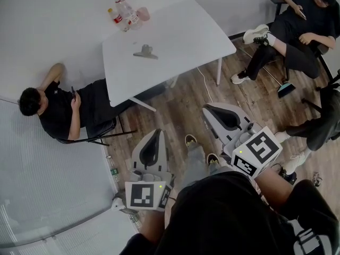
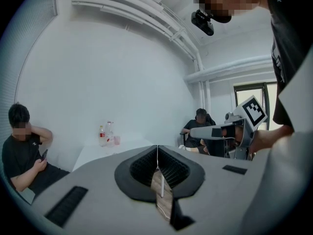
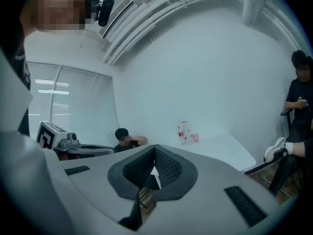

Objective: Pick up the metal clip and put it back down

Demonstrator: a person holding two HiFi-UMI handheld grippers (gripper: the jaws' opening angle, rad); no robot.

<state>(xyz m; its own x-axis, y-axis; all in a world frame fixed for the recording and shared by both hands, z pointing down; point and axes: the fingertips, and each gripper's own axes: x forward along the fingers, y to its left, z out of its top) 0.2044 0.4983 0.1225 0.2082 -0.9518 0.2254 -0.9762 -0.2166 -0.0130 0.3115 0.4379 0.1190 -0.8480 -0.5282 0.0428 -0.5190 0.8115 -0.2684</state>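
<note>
While the metal clip (image 1: 144,51) lies on the smooth white tabletop (image 1: 186,33), left gripper (image 1: 158,133) and right gripper (image 1: 208,110) hover well away.
Ribbed black fingers (image 2: 144,168) of both are pressed together, empty.

White table (image 1: 180,41); clip (image 1: 144,51); bottles (image 1: 124,14)

I am holding the left hand-held gripper (image 1: 157,134) low in front of my body, pointing forward, with its jaws pressing together along one seam. I am carrying the right hand-held gripper (image 1: 209,110) near it and a little further forward, angling inward, its jaws likewise meeting tip to tip. My right forearm (image 1: 272,184) is reaching out behind it.
</note>
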